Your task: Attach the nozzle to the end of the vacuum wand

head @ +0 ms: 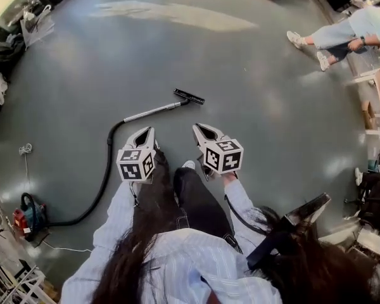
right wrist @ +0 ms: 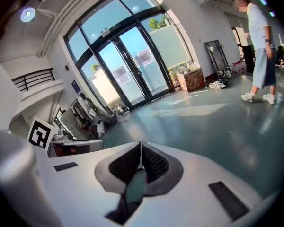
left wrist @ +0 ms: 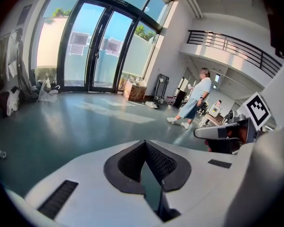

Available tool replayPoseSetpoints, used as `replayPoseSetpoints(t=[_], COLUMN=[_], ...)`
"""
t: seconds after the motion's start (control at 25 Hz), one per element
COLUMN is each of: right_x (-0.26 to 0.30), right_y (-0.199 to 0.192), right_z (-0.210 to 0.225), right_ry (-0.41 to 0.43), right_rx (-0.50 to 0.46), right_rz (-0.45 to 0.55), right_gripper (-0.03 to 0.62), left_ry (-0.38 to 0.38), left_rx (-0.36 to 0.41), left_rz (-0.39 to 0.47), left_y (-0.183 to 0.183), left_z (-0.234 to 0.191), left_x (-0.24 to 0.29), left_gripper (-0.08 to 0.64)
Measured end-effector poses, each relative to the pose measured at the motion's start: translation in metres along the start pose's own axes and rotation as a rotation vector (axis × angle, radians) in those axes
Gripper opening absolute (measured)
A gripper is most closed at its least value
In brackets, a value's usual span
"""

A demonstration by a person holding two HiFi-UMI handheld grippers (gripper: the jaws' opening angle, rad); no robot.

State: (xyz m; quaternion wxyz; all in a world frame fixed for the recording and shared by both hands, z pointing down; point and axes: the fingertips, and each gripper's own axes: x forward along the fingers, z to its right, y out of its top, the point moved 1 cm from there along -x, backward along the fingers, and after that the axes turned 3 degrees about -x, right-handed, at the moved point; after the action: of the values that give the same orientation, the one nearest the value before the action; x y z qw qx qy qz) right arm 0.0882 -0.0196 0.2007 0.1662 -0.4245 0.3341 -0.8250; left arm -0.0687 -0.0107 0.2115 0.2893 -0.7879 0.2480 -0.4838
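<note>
In the head view a silver vacuum wand [head: 153,111] lies on the grey floor, with the black flat nozzle [head: 189,96] at its far end. A black hose [head: 105,173] runs from the wand to the small vacuum body [head: 29,216] at the lower left. My left gripper [head: 147,130] and right gripper [head: 199,127] are held up side by side above my legs, well short of the wand. Both are shut with nothing between their jaws. The left gripper view shows the left gripper [left wrist: 145,142] shut, and the right gripper view shows the right gripper [right wrist: 141,143] shut, over bare floor.
A person in light clothes [head: 342,31] stands at the far right. Bags and clutter [head: 6,49] lie by the glass doors at the far left. A white cord [head: 25,149] lies on the floor. Chairs and boxes [head: 371,195] crowd the right side.
</note>
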Motion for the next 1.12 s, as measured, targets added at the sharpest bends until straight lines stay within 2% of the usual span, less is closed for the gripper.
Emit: replayPoseSetpoints(t=[0.08, 0.16, 0.32, 0.48, 0.72, 0.88, 1.0, 1.12], right_x=[-0.011, -0.016, -0.011, -0.005, 0.002, 0.007, -0.014, -0.044], right_y=[-0.002, -0.010, -0.014, -0.027, -0.065, -0.101, -0.123, -0.141], right_z=[-0.017, -0.039, -0.091, -0.146, -0.235, -0.290, -0.318, -0.323], right_ry=[-0.007, -0.016, -0.038, -0.080, -0.144, -0.160, -0.191, -0.204], right_rx=[0.008, 0.009, -0.011, 0.017, 0.156, 0.184, 0.147, 0.164], right_rz=[0.005, 0.005, 0.033, 0.079, 0.186, 0.182, 0.152, 0.162], right_gripper=[0.014, 0.014, 0.014, 0.014, 0.014, 0.014, 0.014, 0.014], left_ry=[-0.008, -0.031, -0.090, -0.143, -0.271, -0.323, -0.358, -0.389], left_rx=[0.004, -0.024, -0.073, -0.005, 0.043, 0.067, 0.024, 0.014], left_rz=[0.017, 0.036, 0.073, 0.067, 0.034, -0.011, -0.018, -0.005], left_y=[0.003, 0.003, 0.008, 0.001, -0.020, -0.045, -0.061, -0.075], left_z=[0.010, 0.011, -0.009, -0.038, -0.081, -0.108, -0.103, -0.079], left_x=[-0.023, -0.047, -0.090, -0.132, -0.204, -0.235, -0.257, -0.270], left_gripper=[0.005, 0.005, 0.005, 0.005, 0.005, 0.005, 0.005, 0.005])
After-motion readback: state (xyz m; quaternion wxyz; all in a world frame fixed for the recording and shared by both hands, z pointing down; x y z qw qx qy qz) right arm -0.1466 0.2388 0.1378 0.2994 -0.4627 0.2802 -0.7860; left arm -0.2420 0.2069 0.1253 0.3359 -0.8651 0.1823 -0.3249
